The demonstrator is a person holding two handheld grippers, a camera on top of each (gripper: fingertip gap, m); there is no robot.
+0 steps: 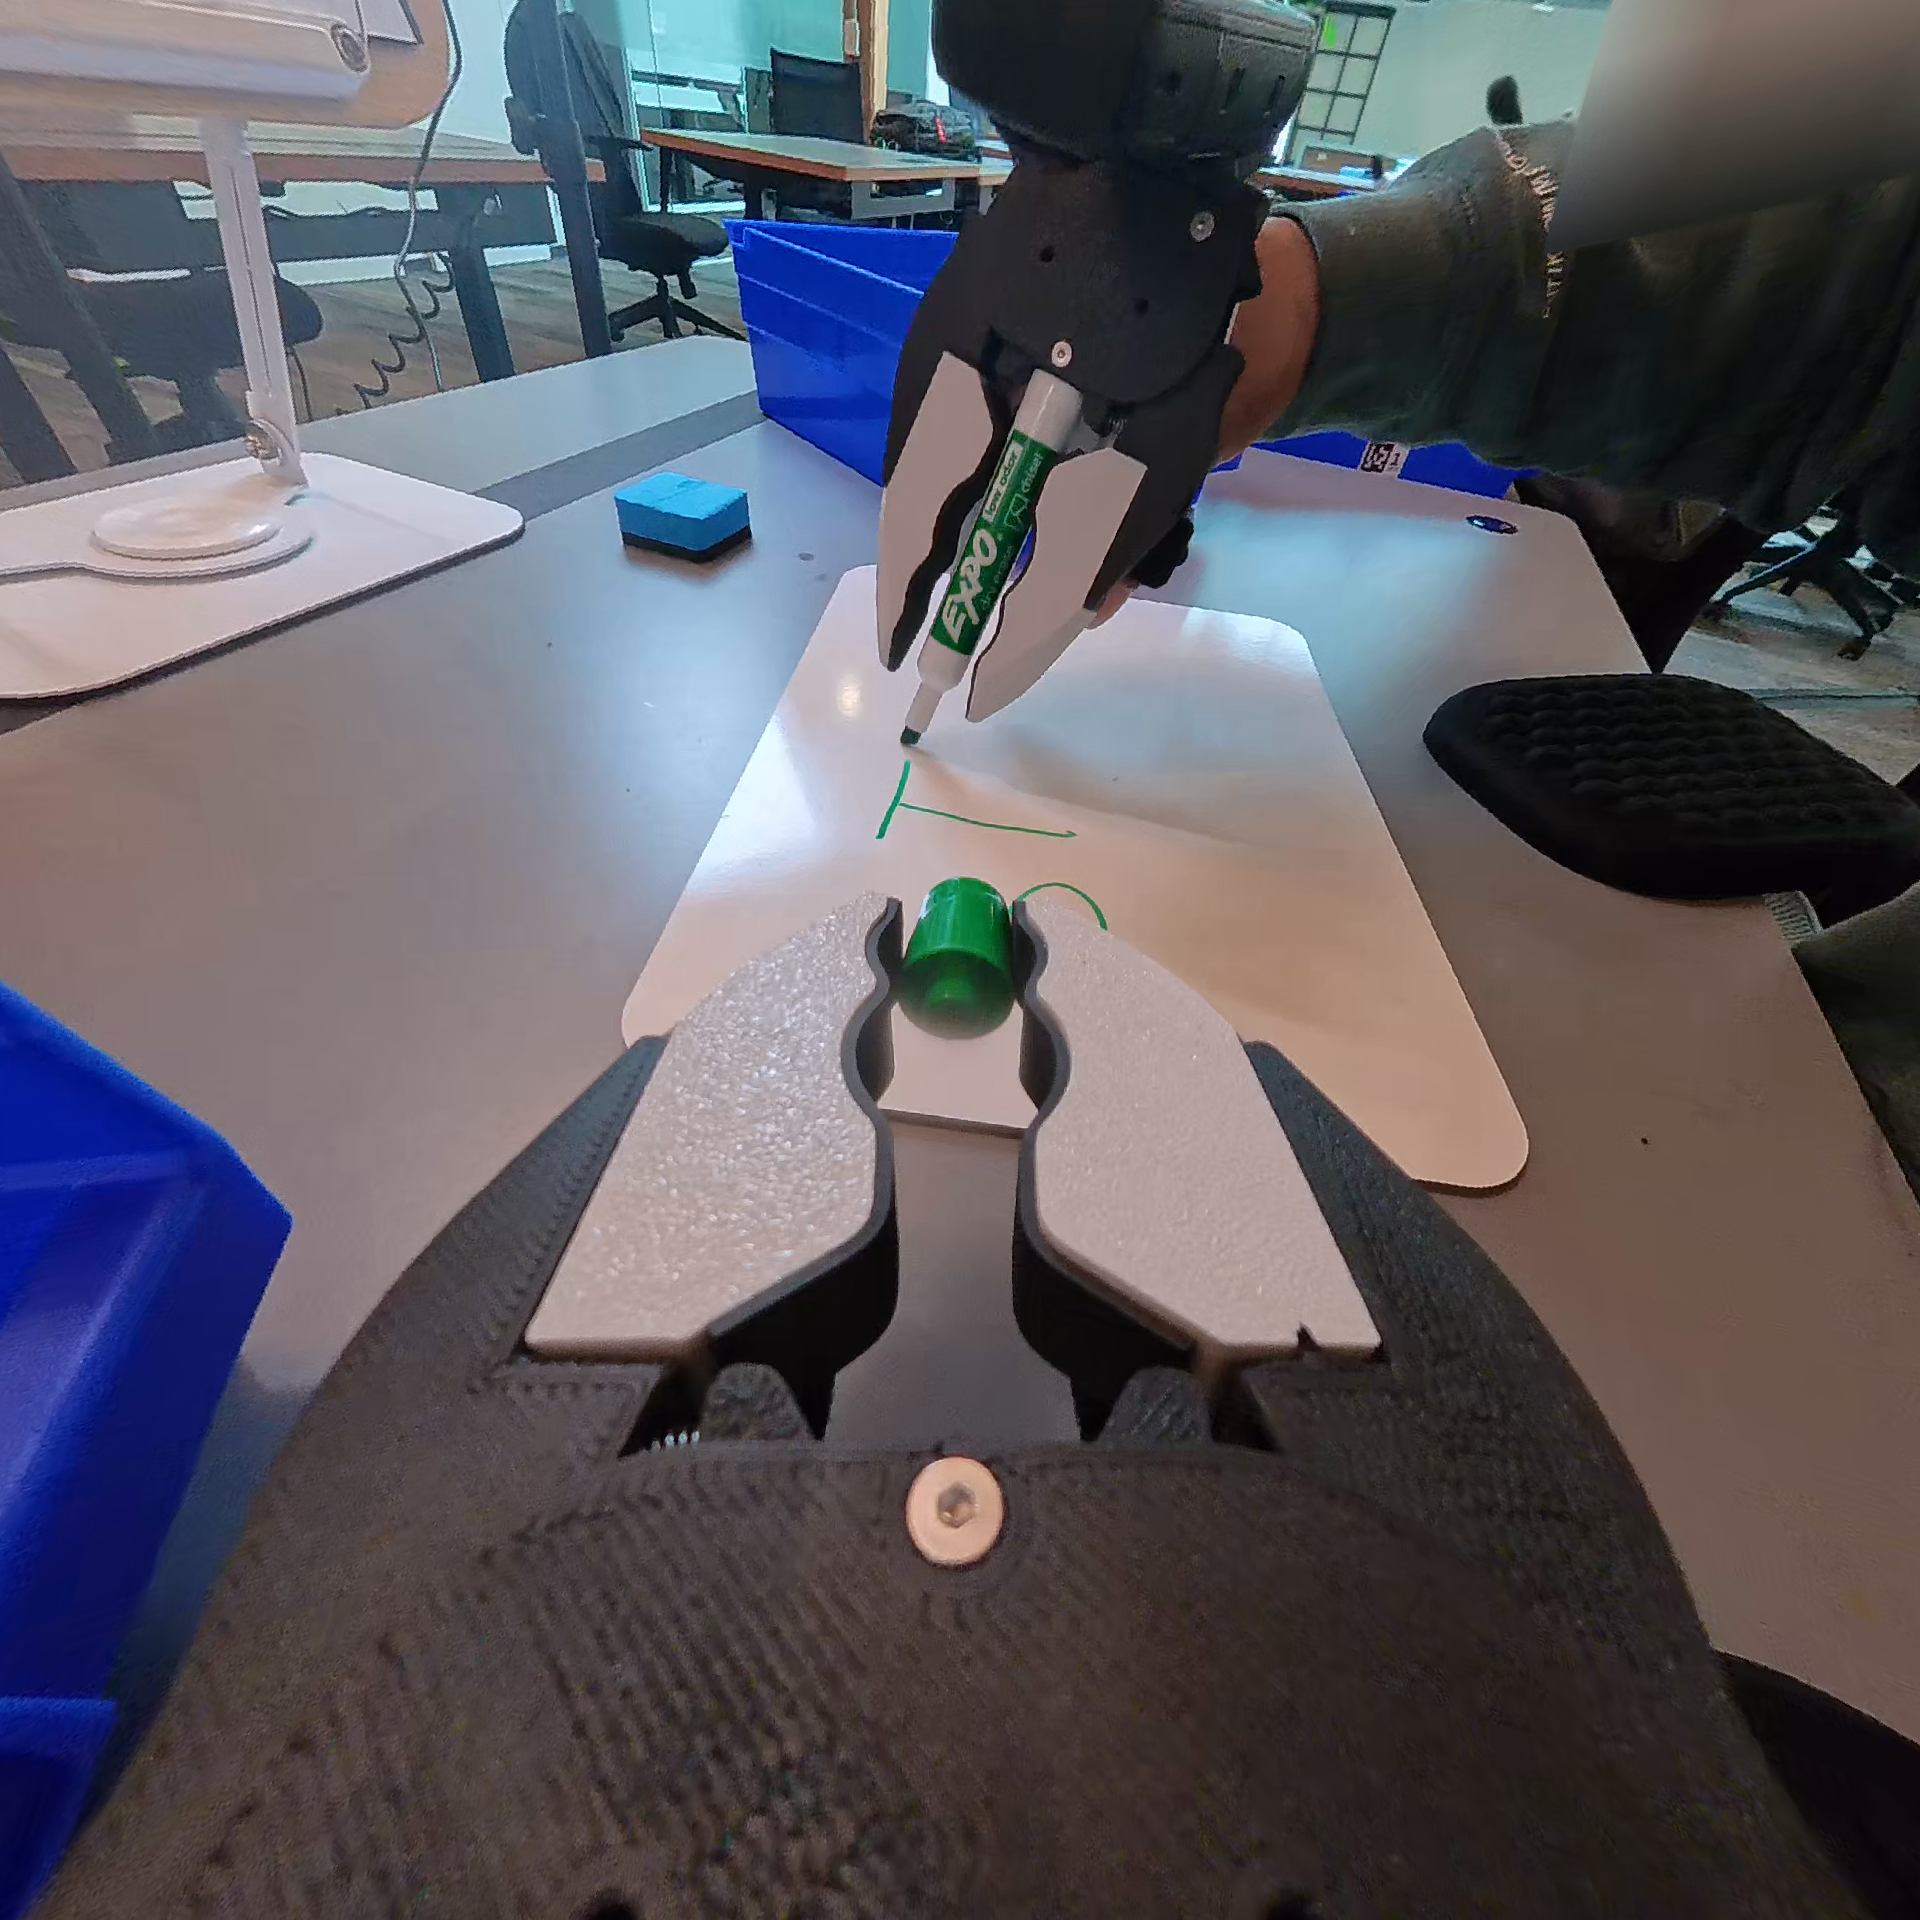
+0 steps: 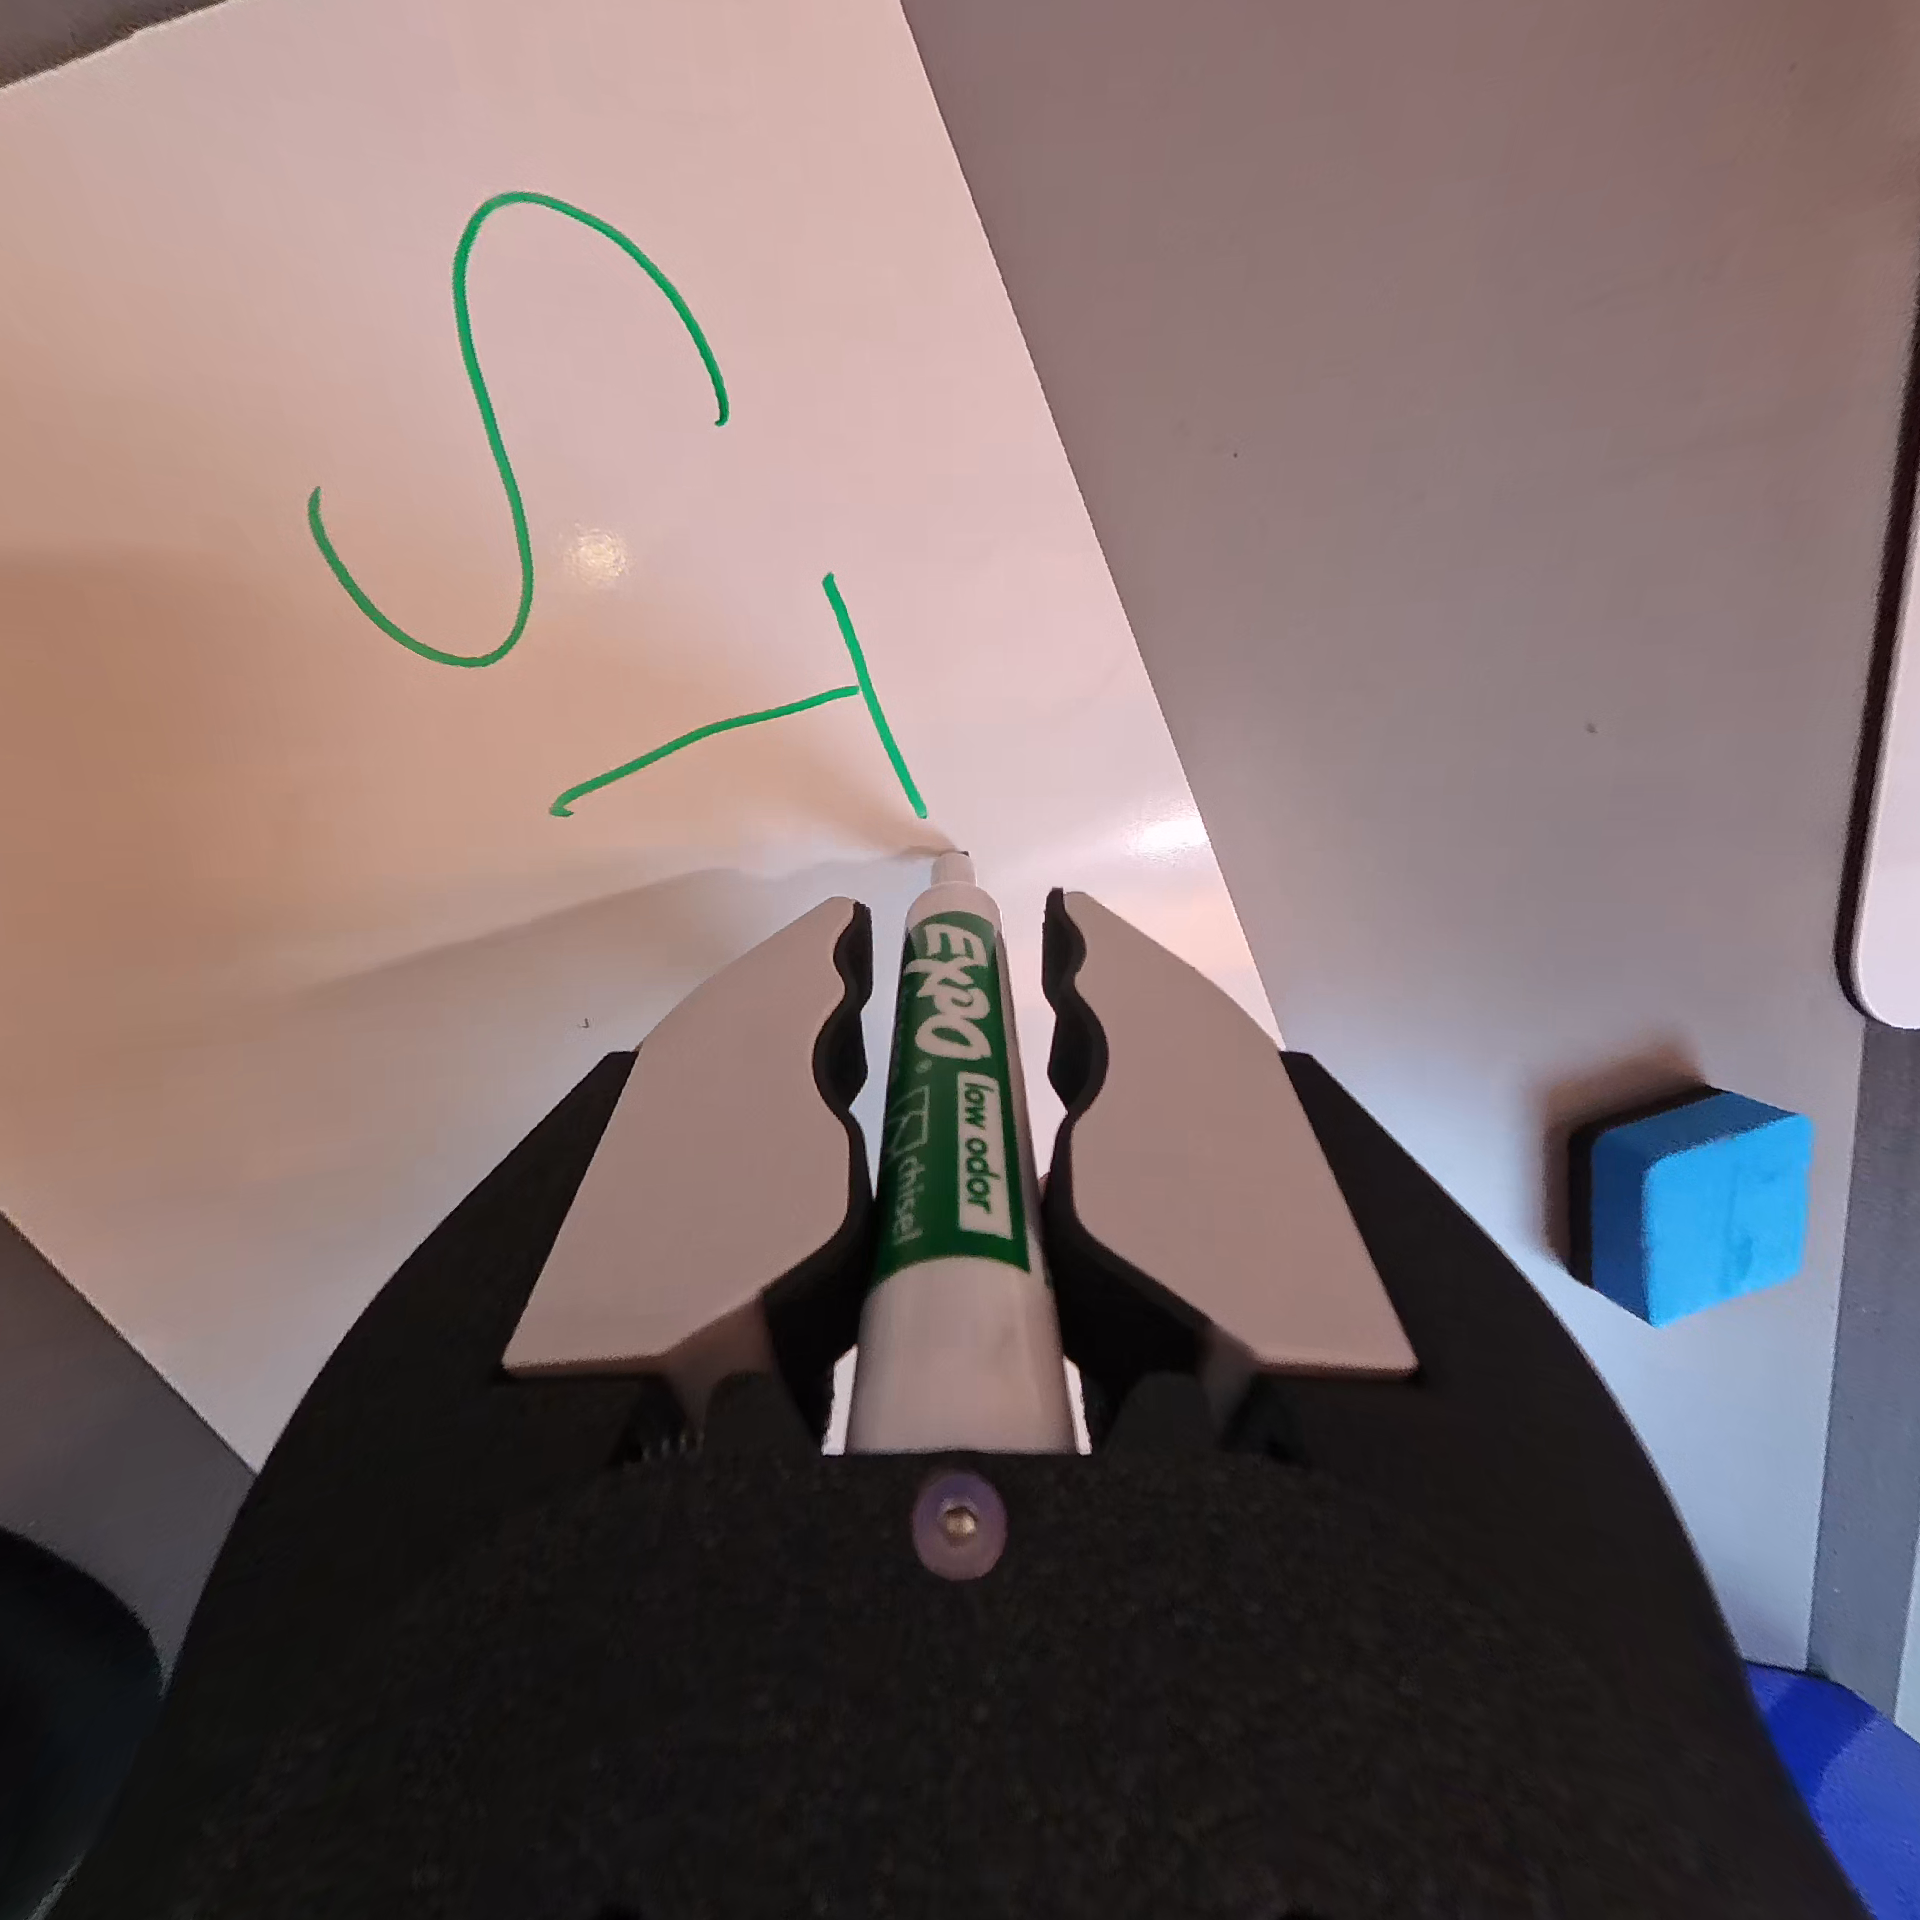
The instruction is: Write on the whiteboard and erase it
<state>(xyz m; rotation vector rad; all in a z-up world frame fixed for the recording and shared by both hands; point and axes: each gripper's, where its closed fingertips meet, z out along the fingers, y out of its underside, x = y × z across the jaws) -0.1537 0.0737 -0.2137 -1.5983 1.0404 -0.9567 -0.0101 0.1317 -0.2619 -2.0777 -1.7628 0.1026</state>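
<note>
A white whiteboard (image 1: 1195, 748) lies flat on the grey table and bears two green hand-drawn marks (image 2: 499, 436). My right gripper (image 2: 956, 909) is shut on a green-and-white marker (image 2: 951, 1143), which points down with its tip at the board's surface just past the end of the second mark. The left wrist view shows that gripper (image 1: 935, 686) and the marker (image 1: 977, 561) at the board's far left part. My left gripper (image 1: 956, 914) is shut on the green marker cap (image 1: 956, 961), low over the board's near edge. A blue eraser (image 1: 683, 514) sits on the table beyond the board.
The eraser also shows at the right of the right wrist view (image 2: 1688, 1216). A blue bin (image 1: 831, 322) stands behind the board, another blue bin (image 1: 104, 1299) at near left. A white lamp base (image 1: 208, 530) is at far left. A black padded rest (image 1: 1662, 779) lies right of the board. The left gripper's tips are roughly 15 centimeters from the right gripper's. My right gripper is the nearer one to the blue eraser (image 1: 683, 514): about 20 centimeters, against 35 centimeters. Seen from the right wrist view (image 2: 1683, 1168) as well.
</note>
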